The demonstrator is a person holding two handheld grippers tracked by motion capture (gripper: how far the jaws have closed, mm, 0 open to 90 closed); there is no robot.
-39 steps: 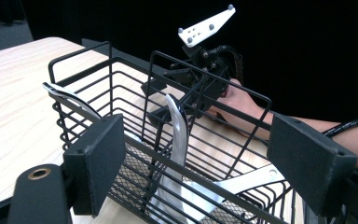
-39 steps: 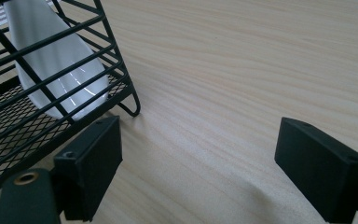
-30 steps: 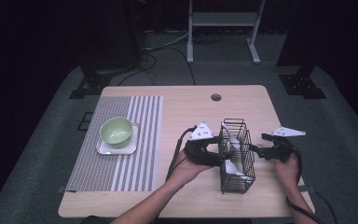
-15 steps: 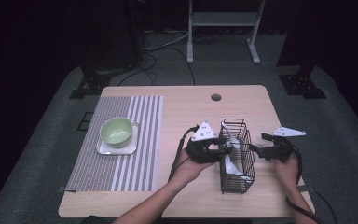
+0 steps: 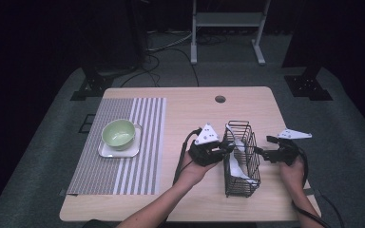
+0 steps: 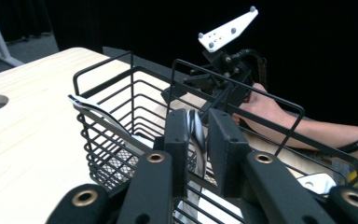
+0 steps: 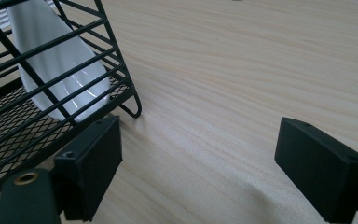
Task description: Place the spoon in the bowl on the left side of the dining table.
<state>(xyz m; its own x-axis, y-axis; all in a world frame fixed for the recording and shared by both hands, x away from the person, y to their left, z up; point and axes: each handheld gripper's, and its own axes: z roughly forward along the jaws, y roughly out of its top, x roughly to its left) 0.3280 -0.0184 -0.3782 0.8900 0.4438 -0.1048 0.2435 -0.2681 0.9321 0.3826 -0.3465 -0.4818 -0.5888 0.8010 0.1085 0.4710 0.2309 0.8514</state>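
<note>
Nearest you, both your forearms come in over the front edge of the desk point(image 5: 180, 114), one on each side of the black wire basket point(image 5: 241, 156), which stands toward the right front of the desk with its long side running away from you.

Your left tongs point(image 5: 224, 151) sit at the basket's left wall, reaching over the rim. In the left gripper view the two black pads have just been closing and now pinch a thin, shiny utensil handle point(image 6: 196, 135) that stands up between them inside the basket; the grip is clenched on that handle. The basket's rim wires cross right in front of the pads, so wire lies on both sides of what you hold. A second pale utensil point(image 6: 93, 108) leans over the far-left rim in that view, and a white piece point(image 6: 318, 181) lies low at the right.

Your right tongs point(image 5: 262, 154) rest just beside the basket's right wall, jaws spread wide and holding nothing. In the right gripper view they straddle bare wood, with the basket's corner foot close to one pad and a white spoon bowl point(image 7: 58, 65) behind the wires.

Farther off to the left, well apart from your hands, a striped placemat point(image 5: 123, 142) carries a white square plate point(image 5: 108, 151) with a green bowl point(image 5: 119, 133) on it. Toward the far edge there is a round cable hole point(image 5: 220, 99) in the desk.
</note>
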